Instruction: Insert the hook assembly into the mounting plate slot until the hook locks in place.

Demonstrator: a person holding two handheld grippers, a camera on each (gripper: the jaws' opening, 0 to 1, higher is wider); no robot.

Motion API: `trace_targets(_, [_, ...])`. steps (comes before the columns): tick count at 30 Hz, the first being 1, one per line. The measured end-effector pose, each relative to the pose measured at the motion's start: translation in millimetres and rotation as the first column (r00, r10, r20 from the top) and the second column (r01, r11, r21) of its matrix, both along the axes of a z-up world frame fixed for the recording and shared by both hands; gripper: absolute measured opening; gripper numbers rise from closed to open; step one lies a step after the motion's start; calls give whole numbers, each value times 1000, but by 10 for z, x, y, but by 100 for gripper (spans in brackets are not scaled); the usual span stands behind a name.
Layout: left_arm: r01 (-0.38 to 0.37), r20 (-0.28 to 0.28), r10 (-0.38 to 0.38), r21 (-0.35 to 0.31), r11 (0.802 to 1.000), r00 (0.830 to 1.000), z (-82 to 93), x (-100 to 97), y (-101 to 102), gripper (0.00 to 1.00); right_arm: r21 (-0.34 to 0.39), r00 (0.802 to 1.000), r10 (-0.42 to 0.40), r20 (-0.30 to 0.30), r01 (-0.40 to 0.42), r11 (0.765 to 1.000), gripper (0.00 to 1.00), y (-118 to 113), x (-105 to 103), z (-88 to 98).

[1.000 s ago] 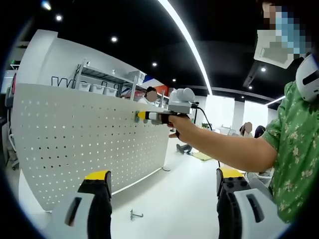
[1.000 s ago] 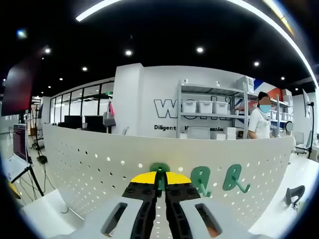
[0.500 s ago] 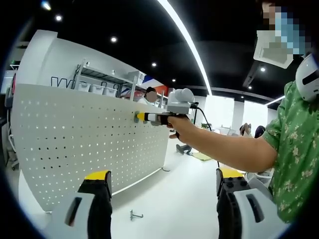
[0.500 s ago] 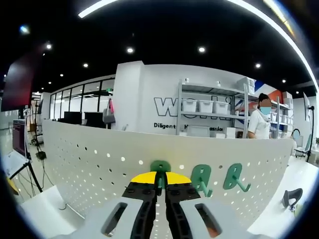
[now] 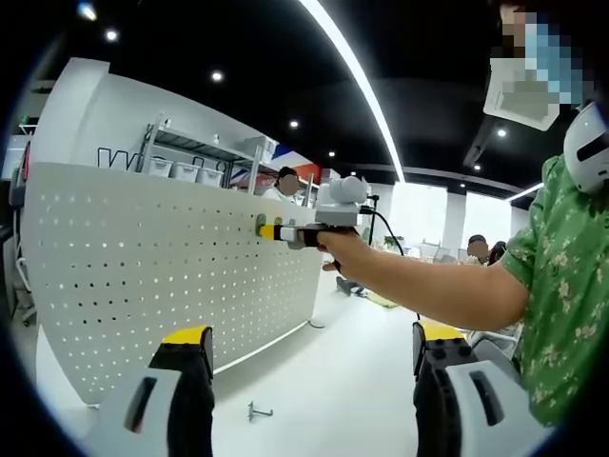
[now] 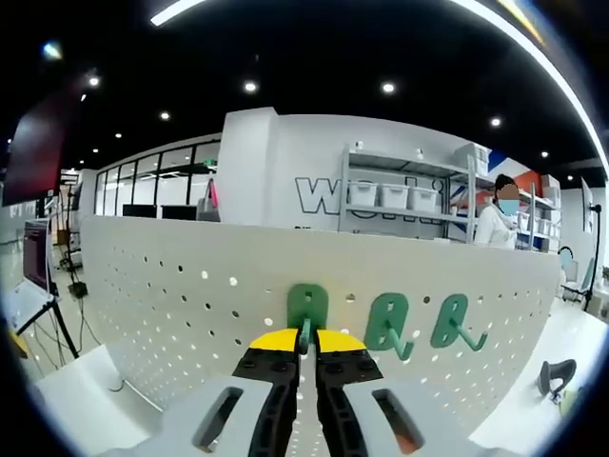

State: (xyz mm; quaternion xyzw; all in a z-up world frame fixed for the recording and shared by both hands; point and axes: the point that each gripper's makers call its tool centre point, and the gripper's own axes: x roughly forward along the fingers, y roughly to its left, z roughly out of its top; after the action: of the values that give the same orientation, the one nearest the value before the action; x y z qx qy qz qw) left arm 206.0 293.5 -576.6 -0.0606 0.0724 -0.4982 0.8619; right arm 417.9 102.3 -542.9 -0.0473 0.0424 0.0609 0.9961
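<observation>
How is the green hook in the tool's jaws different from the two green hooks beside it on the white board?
The held green hook sits between the right gripper's closed jaws; the two neighbouring hooks hang free, untouched. The held hook's prong is hidden behind the yellow jaw tips, while the neighbours' prongs stick out in plain sight. The held hook stands upright in the picture; the neighbours lean. All three share the same green colour and rounded plate shape, and lie against the pegboard.

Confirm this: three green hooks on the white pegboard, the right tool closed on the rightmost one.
Wrong hook. The right gripper view shows the right tool shut on the leftmost green hook on the pegboard; the other two hooks hang free.
</observation>
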Motion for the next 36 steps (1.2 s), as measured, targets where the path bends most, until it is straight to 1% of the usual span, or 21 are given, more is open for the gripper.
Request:
trace_targets(3, [1,1,-1,-1,1000,1000,2,-3,-2,88,-4,1000,0,-8,0,1000,3,5,-5,-25])
trace_targets(5, [0,1,0,0,1000,1000,1,-2,3,88,-6,1000,-1,-27,1,1000,3,-1,1,-89])
trace_targets(9, [-2,2,2,1,1000,1000,3,-3,15,88,14,999,-6,-41,7,1000,3,-52,10,-174])
trace_targets(17, [-5,2,5,2,1000,1000,4,1,12,88,12,999,-5,-42,6,1000,4,-55,-14,-188])
trace_targets(28, [-6,8,6,2,1000,1000,23,-12,8,88,13,1000,-5,-30,6,1000,7,-74,-72,-168])
trace_targets(36, [-4,12,4,4,1000,1000,33,-13,3,89,20,1000,-4,-24,4,1000,14,-107,-94,-175])
